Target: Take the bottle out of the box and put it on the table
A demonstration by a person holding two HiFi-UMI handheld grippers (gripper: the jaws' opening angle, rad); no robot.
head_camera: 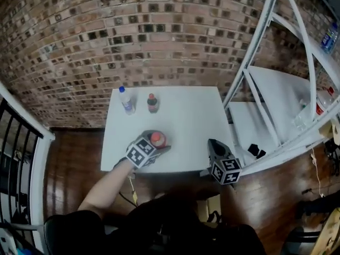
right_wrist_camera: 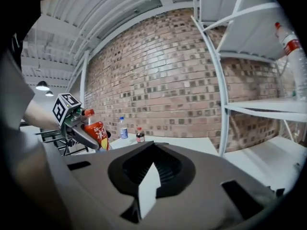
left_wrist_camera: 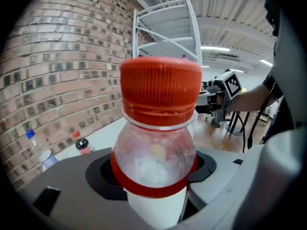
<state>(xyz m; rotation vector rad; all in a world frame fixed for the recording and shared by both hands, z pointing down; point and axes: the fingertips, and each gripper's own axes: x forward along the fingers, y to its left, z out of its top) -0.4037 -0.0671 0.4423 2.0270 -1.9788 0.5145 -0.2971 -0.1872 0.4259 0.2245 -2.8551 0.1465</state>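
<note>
My left gripper (head_camera: 158,142) is shut on a bottle (head_camera: 158,138) with an orange-red cap and a red label, held upright over the front of the white table (head_camera: 186,121). In the left gripper view the bottle (left_wrist_camera: 158,128) fills the middle, with a jaw on either side of its shoulder. The right gripper view shows that bottle (right_wrist_camera: 97,133) in the left gripper (right_wrist_camera: 79,131) at the far left. My right gripper (head_camera: 217,145) hovers at the table's front right edge, its jaws together (right_wrist_camera: 151,169) and nothing in them. No box is in view.
Two small bottles stand at the table's back left: a clear one with a blue cap (head_camera: 126,100) and a dark one with a red cap (head_camera: 152,103). A white shelf rack (head_camera: 276,89) stands to the right, a brick wall behind, and a dark railing (head_camera: 16,142) at the left.
</note>
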